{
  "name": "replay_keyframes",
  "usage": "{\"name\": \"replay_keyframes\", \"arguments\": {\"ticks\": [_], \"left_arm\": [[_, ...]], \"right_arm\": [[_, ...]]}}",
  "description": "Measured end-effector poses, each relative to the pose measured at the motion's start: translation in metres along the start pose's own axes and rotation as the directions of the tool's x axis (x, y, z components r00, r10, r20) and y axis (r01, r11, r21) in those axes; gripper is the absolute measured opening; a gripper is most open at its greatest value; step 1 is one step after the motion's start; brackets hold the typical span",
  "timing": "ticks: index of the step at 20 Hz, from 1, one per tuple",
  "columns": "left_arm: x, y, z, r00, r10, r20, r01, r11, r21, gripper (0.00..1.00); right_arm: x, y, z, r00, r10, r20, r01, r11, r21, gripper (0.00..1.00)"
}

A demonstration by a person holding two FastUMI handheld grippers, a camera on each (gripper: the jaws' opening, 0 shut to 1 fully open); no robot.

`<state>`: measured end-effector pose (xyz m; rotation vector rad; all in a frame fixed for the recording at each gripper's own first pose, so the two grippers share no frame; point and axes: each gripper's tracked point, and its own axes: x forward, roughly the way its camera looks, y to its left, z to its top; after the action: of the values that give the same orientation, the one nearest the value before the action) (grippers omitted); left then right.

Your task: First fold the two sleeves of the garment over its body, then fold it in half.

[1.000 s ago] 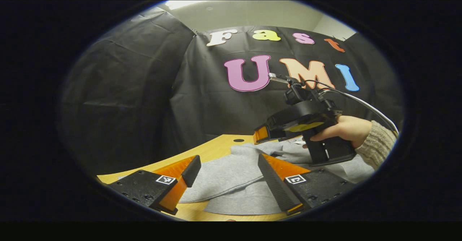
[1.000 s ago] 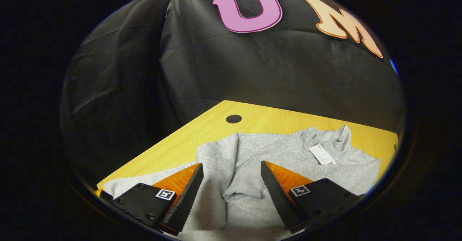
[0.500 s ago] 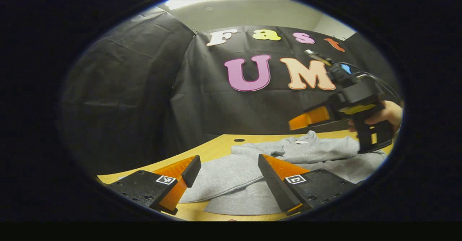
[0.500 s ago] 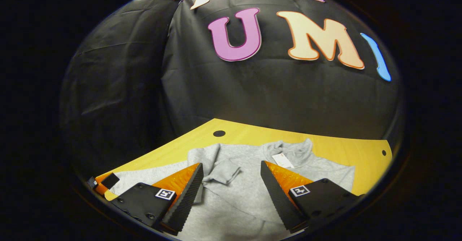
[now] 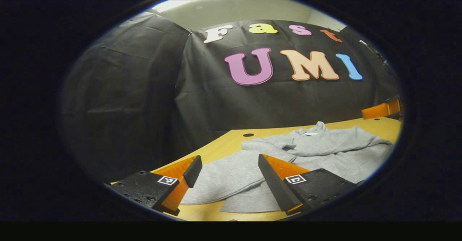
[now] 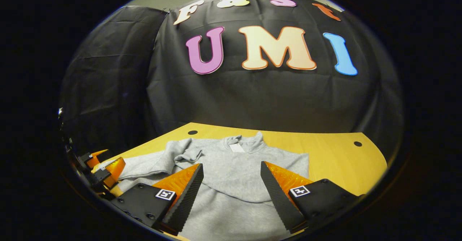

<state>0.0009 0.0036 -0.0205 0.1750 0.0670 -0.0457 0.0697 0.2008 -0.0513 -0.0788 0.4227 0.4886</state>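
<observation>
- The garment (image 6: 231, 168) lies on the bench (image 6: 335, 161), collar toward the far wall.
- One sleeve (image 6: 173, 156) lies folded over its body.
- A hole (image 6: 192, 132) sits behind it.

a recording booth: black cloth wall (image 6: 252, 96) hung around a light wooden bench (image 6: 335, 158), pale room ceiling (image 5: 238, 11) showing above the cloth.

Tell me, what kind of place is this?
Probably a small recording booth, not a home. Black cloth hangs as walls behind a wooden table. A gray sweatshirt lies on the table, with the right tongs open above it.
</observation>
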Motion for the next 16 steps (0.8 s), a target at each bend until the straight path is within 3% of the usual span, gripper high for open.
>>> {"name": "replay_keyframes", "arguments": {"ticks": [7,8,16], "left_arm": [[-0.012,0.039,-0.001,0.992,-0.054,-0.111,0.066,0.992,0.107,0.90],[-0.014,0.043,-0.007,0.986,-0.067,-0.150,0.083,0.991,0.103,0.94],[-0.025,0.085,-0.075,0.919,-0.043,-0.392,0.082,0.993,0.082,0.91]], "right_arm": [[-0.046,-0.062,-0.030,0.991,-0.126,0.042,0.127,0.992,-0.025,0.96],[-0.052,-0.068,-0.032,0.989,-0.137,0.048,0.139,0.990,-0.024,0.99],[-0.089,-0.101,-0.038,0.972,-0.203,0.122,0.208,0.977,-0.034,0.99]]}}
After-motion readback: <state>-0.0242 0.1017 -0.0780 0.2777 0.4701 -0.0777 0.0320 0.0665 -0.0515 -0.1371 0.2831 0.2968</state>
